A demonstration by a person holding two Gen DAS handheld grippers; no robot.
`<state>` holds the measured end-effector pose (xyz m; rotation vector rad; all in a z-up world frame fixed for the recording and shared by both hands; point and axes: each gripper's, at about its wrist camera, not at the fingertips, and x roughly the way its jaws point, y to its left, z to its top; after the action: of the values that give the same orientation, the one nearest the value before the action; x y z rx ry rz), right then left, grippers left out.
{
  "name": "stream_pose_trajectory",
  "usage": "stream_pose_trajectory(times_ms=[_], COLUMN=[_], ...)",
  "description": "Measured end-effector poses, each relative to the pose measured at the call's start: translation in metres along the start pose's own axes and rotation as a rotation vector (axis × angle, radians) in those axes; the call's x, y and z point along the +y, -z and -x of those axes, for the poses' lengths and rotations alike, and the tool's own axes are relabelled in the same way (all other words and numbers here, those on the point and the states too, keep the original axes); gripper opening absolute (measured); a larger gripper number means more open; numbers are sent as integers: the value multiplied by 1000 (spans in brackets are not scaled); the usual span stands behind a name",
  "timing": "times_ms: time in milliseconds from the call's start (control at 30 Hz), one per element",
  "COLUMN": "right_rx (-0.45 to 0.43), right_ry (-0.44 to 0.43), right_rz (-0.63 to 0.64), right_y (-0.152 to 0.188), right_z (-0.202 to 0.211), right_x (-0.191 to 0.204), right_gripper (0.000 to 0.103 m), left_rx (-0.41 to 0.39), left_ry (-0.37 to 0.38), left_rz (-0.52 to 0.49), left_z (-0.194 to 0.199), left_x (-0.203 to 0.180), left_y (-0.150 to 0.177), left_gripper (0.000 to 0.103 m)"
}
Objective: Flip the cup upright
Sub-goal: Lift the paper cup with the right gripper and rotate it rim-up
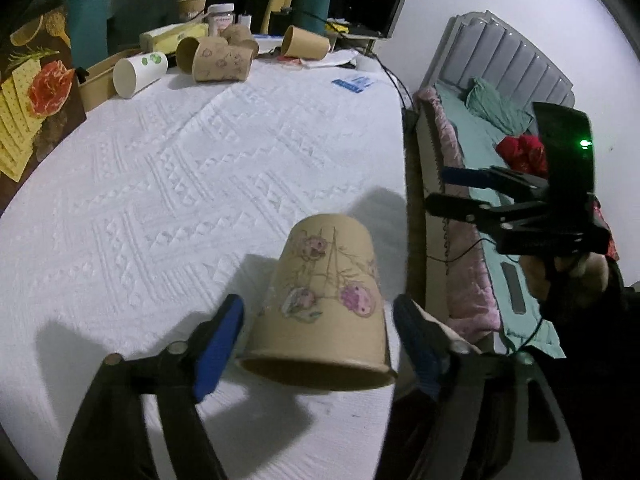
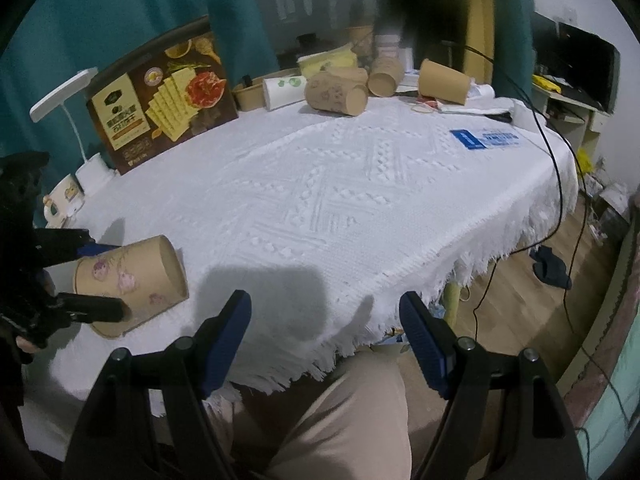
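Paper is what the cup [image 1: 324, 304] is made of: a tan, tapered cone printed with pink flowers, sitting between the blue pads of the left gripper [image 1: 318, 338] in the left wrist view, its wide rolled rim facing the camera and its flat base pointing away. The jaws are standing spread on either side of it, and a sliver of gap is showing at each pad, so the claw is looking released rather than clenched, though whether a pad is brushing the wall I cannot tell. Under it the tablecloth [image 1: 180, 168] is lying white and quilted, embossed with zigzags and small triangles. At the far edge more paper cups [image 1: 222, 60] are lying toppled in a heap, one of them white with green spots. Off to the side the right gripper [image 1: 448, 190] is hanging over the bed [image 1: 476, 140], whose headboard is padded in grey vertical ribs. In the right wrist view the right gripper [image 2: 324, 330] is hovering with its jaws wide apart and nothing between them, over the fringed hem of the tablecloth [image 2: 360, 200] and a beige-trousered knee. At the left edge of this view the cup [image 2: 132, 280] is tilting on its side in the other tool's black fingers, mouth facing down toward the cloth. A glossy brown cracker box [image 2: 160, 108] is leaning upright behind it.
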<state>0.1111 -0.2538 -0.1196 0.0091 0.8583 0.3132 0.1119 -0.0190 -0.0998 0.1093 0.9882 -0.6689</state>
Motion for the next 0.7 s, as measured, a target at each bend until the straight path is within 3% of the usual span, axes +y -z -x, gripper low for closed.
stream_pose_trajectory(times_ms=[167,333,433,533,700], right_rx=[4,39,75,101,181], right_ry=[-91,-199,-248,-291,-287], right_rz=[158,505,753,995,1304], right_y=[-18,-37,-39,-34,-26], right_z=[2,4,3,4,-10], right_x=[11,51,88,123,160], right_gripper=[74,74,74,74,74], left_rx=[-47,-128,-172,-223,-306], left_ry=[-41,-104,-195,-227,-282], left_rz=[9,72,164,285,462], left_z=[23,52,68,84,105], left_x=[-11,-16,-10,1,17], left_y=[3,19,38,60,98], left_gripper=[80,80,80,80,80])
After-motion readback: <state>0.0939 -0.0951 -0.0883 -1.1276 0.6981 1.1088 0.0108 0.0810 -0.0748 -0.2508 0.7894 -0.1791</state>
